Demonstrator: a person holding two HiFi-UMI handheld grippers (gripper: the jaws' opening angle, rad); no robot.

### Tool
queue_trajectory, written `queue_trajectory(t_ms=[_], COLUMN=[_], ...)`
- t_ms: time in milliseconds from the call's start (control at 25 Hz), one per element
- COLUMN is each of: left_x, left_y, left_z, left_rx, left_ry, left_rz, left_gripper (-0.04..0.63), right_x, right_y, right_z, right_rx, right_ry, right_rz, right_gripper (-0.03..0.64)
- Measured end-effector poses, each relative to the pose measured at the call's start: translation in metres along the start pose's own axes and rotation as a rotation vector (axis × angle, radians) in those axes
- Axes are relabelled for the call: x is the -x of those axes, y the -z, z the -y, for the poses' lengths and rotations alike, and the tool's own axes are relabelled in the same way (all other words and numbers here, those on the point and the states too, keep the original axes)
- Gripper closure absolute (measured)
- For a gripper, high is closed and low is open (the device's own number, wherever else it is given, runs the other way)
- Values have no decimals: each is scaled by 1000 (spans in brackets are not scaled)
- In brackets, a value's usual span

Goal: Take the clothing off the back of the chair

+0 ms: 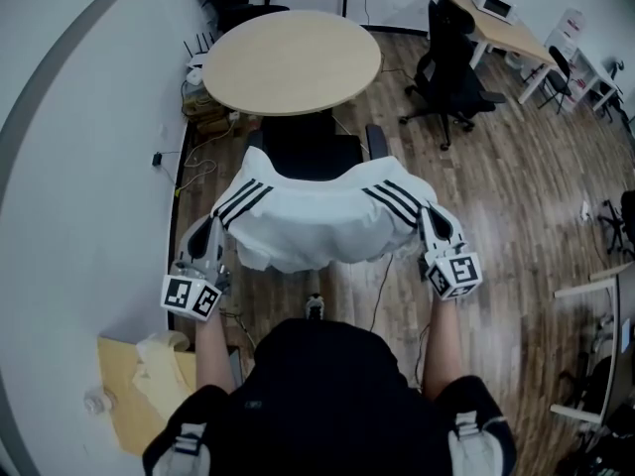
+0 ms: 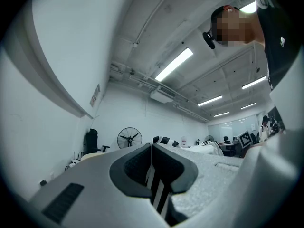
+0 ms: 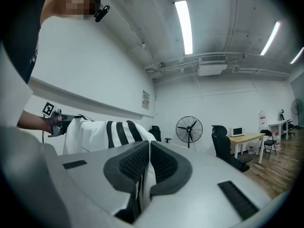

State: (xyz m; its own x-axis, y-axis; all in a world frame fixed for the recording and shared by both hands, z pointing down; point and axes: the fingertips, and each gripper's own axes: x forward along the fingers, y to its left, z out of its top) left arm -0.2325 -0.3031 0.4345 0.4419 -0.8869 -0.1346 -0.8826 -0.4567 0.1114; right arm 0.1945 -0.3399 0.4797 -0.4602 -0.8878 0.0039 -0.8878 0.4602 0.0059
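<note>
white cloth with black stripes makes up the one piece of clothing point(image 1: 317, 228), a single garment stretched wide between two grippers. it bears two groups of three black stripes, one group near each held end. the left gripper point(image 1: 218, 228) has its jaws closed tight on the striped edge at the garment's left end, and the left gripper view shows striped fabric pinched between the dark pads point(image 2: 135, 167). the right gripper point(image 1: 427, 218) is clamped the same way on the other end, with a white fold caught between its ribbed pads point(image 3: 164, 163). the garment hangs over the back of one black chair point(image 1: 313, 155), whose seat and two armrests show beyond it; whether the cloth touches the backrest cannot be told. one round pale wooden table point(image 1: 293, 59) stands just behind the chair. one more black office chair point(image 1: 451, 62) stands by a desk point(image 1: 501, 30). on the floor at lower left, one tan cardboard piece point(image 1: 124, 410) bears crumpled pale wrapping point(image 1: 159, 365).
</note>
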Motion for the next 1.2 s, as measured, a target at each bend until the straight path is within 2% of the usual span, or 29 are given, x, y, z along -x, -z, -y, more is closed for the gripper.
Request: queue_trajectory(t_ms=[840, 1200], left_x=[39, 60], left_y=[-4, 1], left_z=[22, 53], left_rx=[-20, -6], left_ry=[-64, -87], left_rz=[-6, 4], left_gripper=[589, 589], right_x=[42, 87], right_y=[5, 14], right_z=[-9, -3], right_rx=[-21, -24], right_ry=[-26, -23], right_rz=[-6, -20], right_gripper=[617, 617])
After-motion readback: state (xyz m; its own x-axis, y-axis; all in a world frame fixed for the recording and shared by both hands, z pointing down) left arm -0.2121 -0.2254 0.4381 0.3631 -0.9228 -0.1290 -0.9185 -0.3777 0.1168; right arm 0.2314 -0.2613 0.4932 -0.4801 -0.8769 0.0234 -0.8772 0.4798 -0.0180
